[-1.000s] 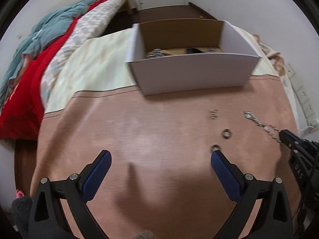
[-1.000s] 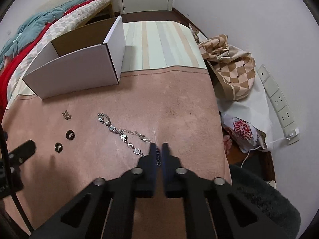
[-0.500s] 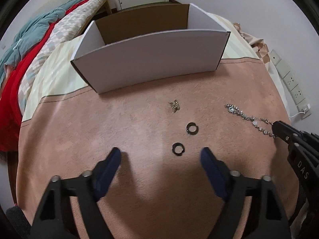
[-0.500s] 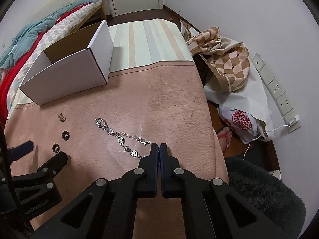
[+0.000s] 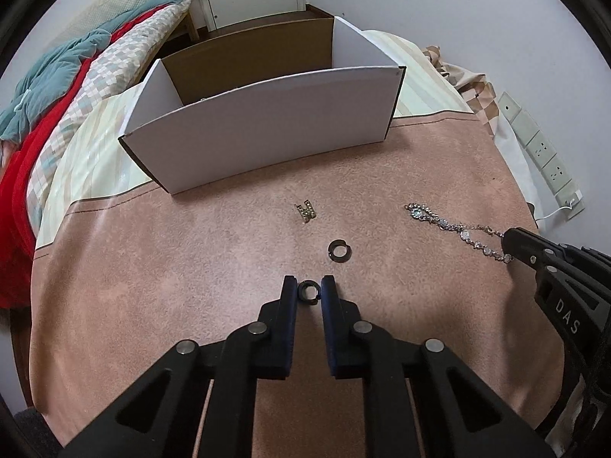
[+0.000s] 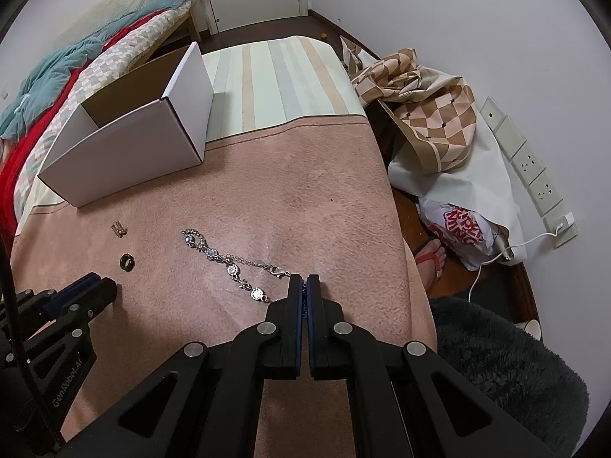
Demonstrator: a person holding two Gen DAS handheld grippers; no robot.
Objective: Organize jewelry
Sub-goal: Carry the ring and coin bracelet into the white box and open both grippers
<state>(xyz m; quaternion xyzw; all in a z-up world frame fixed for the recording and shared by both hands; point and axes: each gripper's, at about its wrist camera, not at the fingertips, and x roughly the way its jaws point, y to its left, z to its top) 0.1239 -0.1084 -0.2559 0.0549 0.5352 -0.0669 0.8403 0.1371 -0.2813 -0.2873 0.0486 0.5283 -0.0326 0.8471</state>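
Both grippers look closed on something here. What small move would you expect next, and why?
Probably a short lift of both grippers, then a carry toward the white box. The left gripper has its jaws against a dark ring on the pink cloth, and the right gripper is shut on one end of the silver bracelet, which lies flat.

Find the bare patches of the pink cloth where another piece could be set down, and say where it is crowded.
Free: the wide stretch left of the H-shaped charm, below the white box; also the area between the box and the silver bracelet. Crowded: the middle, where the charm, loose dark ring, left gripper around a second ring and right gripper gather.
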